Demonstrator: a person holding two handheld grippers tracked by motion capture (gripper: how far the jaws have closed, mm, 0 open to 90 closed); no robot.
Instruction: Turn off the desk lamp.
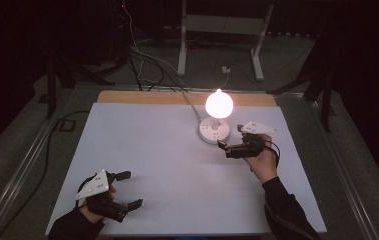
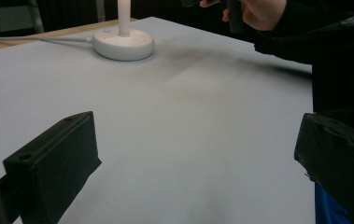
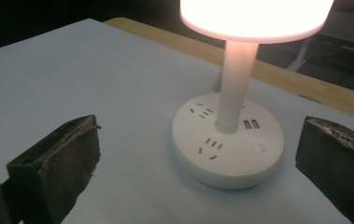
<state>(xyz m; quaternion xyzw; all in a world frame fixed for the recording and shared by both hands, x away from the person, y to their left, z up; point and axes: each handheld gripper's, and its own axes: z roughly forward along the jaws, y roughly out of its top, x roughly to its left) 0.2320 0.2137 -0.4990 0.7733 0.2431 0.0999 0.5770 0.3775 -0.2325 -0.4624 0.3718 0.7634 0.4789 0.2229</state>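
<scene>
Lamp lit; right gripper stationed at its base

Lamp (image 1: 219, 104): lit, standing toward the far right of the bench (image 1: 142, 150). Its glowing shade sits on a slim white stem (image 3: 234, 84), which rises from a round white base (image 3: 228, 147). The base carries socket slots, a pair of small ports and a small round button (image 3: 258, 147) near its rim. A white cord (image 2: 34, 40) runs from the base toward the far edge of the bench.

Right gripper (image 1: 223, 148): held just beside the near side of the base, pointing at it, with the jaws well apart and nothing between them. In the right gripper view the base lies between the two jaws but farther off; contact is not evident.

Left gripper (image 1: 128, 190): low at the near left corner of the bench, well apart from the lamp, jaws apart and empty.

Step in hand, as judged: the right gripper is positioned at the base, most likely to operate the round button. The next move calls for one jaw tip to be lined up over the button and pressed down lightly, without pushing the base sideways or striking the stem.

Surface: a plain pale sheet over the bench, with a wooden strip (image 1: 147, 97) showing along the far edge.

Room: dark. Cables (image 1: 142, 60) trail over the floor behind the bench, near a white frame stand (image 1: 222, 30).
</scene>
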